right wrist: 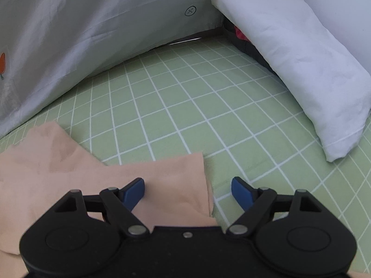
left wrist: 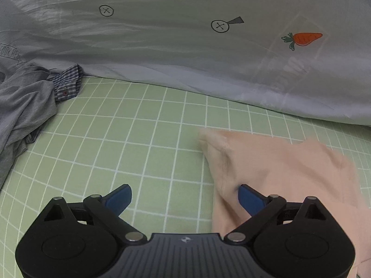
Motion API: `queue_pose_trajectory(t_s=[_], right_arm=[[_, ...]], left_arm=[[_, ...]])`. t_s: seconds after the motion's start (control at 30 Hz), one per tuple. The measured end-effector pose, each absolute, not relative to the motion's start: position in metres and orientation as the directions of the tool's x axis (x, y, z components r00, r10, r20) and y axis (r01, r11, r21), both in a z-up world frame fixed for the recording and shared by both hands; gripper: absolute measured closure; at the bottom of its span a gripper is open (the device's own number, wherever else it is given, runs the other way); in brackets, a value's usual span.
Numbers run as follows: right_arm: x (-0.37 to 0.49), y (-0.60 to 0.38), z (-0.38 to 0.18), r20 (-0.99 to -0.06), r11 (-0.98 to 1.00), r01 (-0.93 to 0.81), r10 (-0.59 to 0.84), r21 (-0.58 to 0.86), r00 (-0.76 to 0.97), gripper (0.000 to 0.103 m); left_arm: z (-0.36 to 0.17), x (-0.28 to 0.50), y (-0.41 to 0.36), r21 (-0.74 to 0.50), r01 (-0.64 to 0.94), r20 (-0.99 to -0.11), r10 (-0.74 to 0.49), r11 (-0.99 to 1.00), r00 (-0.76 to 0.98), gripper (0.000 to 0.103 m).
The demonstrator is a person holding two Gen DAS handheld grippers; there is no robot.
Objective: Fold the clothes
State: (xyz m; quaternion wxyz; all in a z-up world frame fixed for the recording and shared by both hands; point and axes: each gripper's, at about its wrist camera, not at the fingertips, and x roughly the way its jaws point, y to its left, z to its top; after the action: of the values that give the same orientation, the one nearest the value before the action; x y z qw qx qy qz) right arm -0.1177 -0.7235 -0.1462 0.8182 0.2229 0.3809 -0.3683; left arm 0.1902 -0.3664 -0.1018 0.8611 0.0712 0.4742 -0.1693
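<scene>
A peach-coloured garment (left wrist: 285, 169) lies on the green checked sheet (left wrist: 139, 139), blurred at its upper edge. My left gripper (left wrist: 184, 198) is open, its right blue finger over the garment's left edge and its left finger over bare sheet. In the right wrist view the same peach garment (right wrist: 69, 169) spreads across the lower left, with a folded flap ending near the middle. My right gripper (right wrist: 187, 191) is open above that flap's right edge, holding nothing.
A pale grey duvet (left wrist: 185, 58) with carrot and button prints runs along the back. A pile of grey and plaid clothes (left wrist: 27, 106) sits at the left. A white pillow (right wrist: 301, 69) lies at the right, with dark items behind it.
</scene>
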Motion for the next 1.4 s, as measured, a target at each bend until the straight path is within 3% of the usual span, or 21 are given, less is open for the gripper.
queue_pose_trajectory(t_s=[0.07,0.13,0.17,0.2,0.23,0.27,0.37,0.5,0.63,0.7,0.73,0.77,0.93,1.2,1.4], right_arm=[[-0.115,-0.724,-0.144,-0.775,0.638,0.765,-0.439,0.087,0.454,0.052],[-0.113,-0.725,-0.142,-0.770,0.645,0.758,-0.434,0.097,0.467,0.073],[-0.112,-0.728,-0.140,-0.766,0.649,0.754,-0.432,0.103,0.476,0.092],[-0.111,-0.730,-0.138,-0.761,0.652,0.750,-0.432,0.107,0.484,0.100],[-0.110,-0.732,-0.135,-0.751,0.655,0.748,-0.441,0.104,0.491,0.100],[-0.109,-0.734,-0.130,-0.737,0.660,0.744,-0.452,0.101,0.502,0.100],[-0.109,-0.741,-0.105,-0.671,0.654,0.752,-0.524,0.078,0.525,0.101],[-0.105,-0.753,-0.083,-0.603,0.632,0.775,-0.613,0.013,0.510,0.101],[-0.084,-0.759,-0.101,-0.656,0.630,0.775,-0.606,-0.052,0.449,0.097],[-0.077,-0.757,-0.107,-0.679,0.631,0.772,-0.598,-0.072,0.426,0.071],[-0.080,-0.756,-0.109,-0.681,0.624,0.779,-0.596,-0.058,0.426,0.049],[-0.082,-0.755,-0.110,-0.683,0.616,0.786,-0.593,-0.045,0.426,0.036],[-0.094,-0.755,-0.123,-0.713,0.576,0.816,-0.556,0.039,0.427,0.022],[-0.102,-0.767,-0.147,-0.761,0.509,0.850,-0.495,0.137,0.419,0.021],[-0.093,-0.767,-0.150,-0.764,0.550,0.831,-0.504,0.077,0.404,0.021]], left_arm=[[-0.104,0.199,-0.374,-0.065,0.381,-0.838,-0.258,0.922,0.481,0.018],[-0.107,0.208,-0.381,-0.092,0.399,-0.837,-0.288,0.912,0.466,0.028],[-0.108,0.212,-0.385,-0.105,0.407,-0.836,-0.303,0.907,0.458,0.038],[-0.108,0.215,-0.388,-0.117,0.411,-0.831,-0.316,0.904,0.458,0.055],[-0.106,0.217,-0.389,-0.126,0.412,-0.824,-0.327,0.902,0.463,0.069],[-0.104,0.218,-0.391,-0.136,0.412,-0.816,-0.338,0.901,0.469,0.092],[-0.099,0.224,-0.396,-0.165,0.414,-0.791,-0.371,0.895,0.486,0.093],[-0.095,0.231,-0.405,-0.202,0.410,-0.765,-0.405,0.889,0.502,0.091],[-0.105,0.233,-0.422,-0.139,0.395,-0.804,-0.337,0.908,0.491,0.068],[-0.104,0.229,-0.424,-0.077,0.392,-0.809,-0.287,0.917,0.512,0.036],[-0.102,0.226,-0.422,-0.064,0.391,-0.805,-0.279,0.918,0.524,0.028],[-0.099,0.223,-0.418,-0.067,0.391,-0.793,-0.287,0.918,0.537,0.021],[-0.095,0.214,-0.401,-0.027,0.389,-0.804,-0.251,0.921,0.539,0.014],[-0.125,0.208,-0.397,0.009,0.374,-0.862,-0.183,0.927,0.472,0.014],[-0.136,0.210,-0.415,0.078,0.412,-0.872,-0.138,0.908,0.470,0.014]])
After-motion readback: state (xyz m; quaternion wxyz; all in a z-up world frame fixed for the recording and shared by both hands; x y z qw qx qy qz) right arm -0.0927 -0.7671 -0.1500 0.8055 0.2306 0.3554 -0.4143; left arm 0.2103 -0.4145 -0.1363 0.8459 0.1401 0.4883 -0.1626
